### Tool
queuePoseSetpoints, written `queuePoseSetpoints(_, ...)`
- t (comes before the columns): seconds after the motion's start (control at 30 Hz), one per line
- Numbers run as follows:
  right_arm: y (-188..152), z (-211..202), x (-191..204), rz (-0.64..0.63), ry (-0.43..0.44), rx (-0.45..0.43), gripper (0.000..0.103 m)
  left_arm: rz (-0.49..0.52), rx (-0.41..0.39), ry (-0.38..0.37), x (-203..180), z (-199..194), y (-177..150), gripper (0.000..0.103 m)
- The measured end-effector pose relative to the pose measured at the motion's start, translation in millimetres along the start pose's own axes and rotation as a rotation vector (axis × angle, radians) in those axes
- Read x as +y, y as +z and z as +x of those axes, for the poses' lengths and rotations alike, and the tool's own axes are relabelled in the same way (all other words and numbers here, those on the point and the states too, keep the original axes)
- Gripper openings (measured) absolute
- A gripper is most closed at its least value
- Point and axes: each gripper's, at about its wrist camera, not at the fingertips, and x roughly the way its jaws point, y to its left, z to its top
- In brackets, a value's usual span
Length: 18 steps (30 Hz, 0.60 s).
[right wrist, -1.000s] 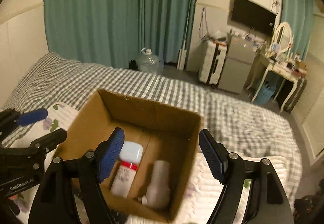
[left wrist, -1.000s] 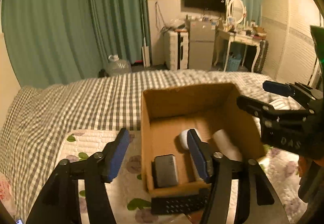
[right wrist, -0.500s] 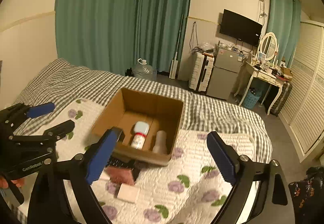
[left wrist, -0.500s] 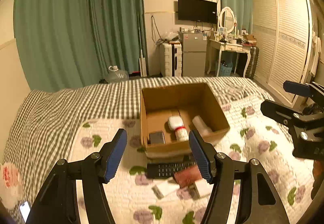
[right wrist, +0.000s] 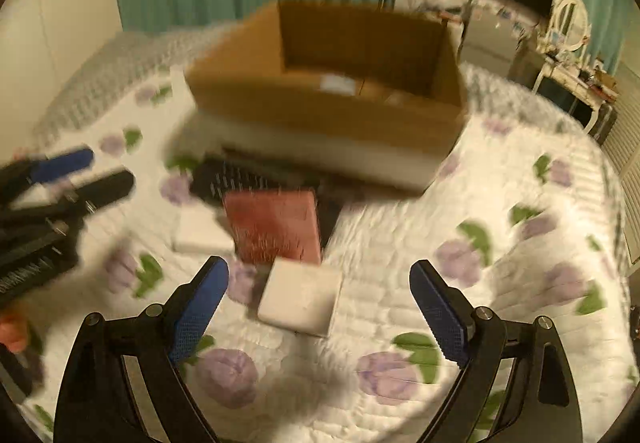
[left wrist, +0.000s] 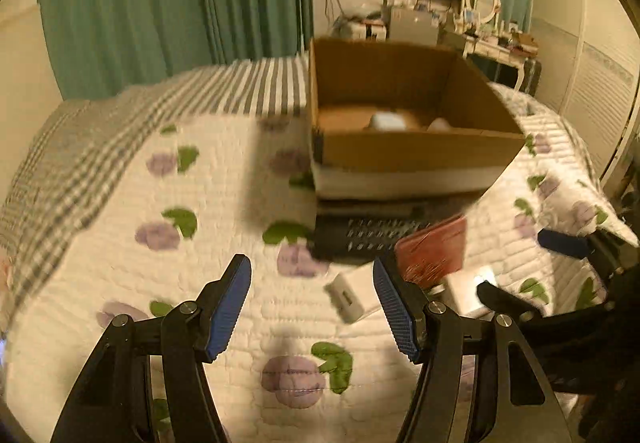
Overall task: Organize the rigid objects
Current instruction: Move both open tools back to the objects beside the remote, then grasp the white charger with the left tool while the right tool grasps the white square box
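Observation:
A cardboard box (left wrist: 416,151) stands on the bed with white bottles inside; it also shows in the right wrist view (right wrist: 332,115). In front of it lie a black remote (left wrist: 360,239), a red box (right wrist: 276,223), a white square box (right wrist: 300,297), another white box (right wrist: 200,233) and a small white adapter (left wrist: 346,299). My left gripper (left wrist: 312,307) is open and empty, low over the quilt just short of the adapter. My right gripper (right wrist: 318,307) is open and empty, with the white square box between its fingers' line.
The bed has a floral quilt (left wrist: 200,243) over a checked cover (left wrist: 80,147). Green curtains (left wrist: 160,3), a TV, a dresser and a wardrobe stand behind the bed. Each gripper shows at the edge of the other's view.
Both grippers have dropped from high above the bed down close to the quilt, toward the loose items in front of the box. Both stay open.

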Motion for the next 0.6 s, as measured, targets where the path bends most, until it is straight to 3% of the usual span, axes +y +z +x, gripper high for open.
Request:
queuePoseSetpoints(0.07,-4,16,0,0.002,0.010,0.032,0.091,-0.007,0.021,-0.001,2,8,-5,0.066)
queuePoseSetpoints(0.17,-9,29,-3,0.016,0.028,0.061,0.072,0.009,0.036,-0.003,1,15,-7,0.066)
queuePoseSetpoints(0.37,-16,44,-6,0.030,0.066,0.105,0.065,0.041,0.043,-0.018,-7,19,-11,0.066)
queuePoseSetpoints(0.4,-16,43,-6,0.028,0.082,0.107,0.059,0.044,0.044,-0.022,-8,20,-11,0.066)
queuePoseSetpoints(0.6,-23,25,-10,0.021,0.080,0.071,0.055,0.061,0.048,-0.017,-15,21,-16,0.066)
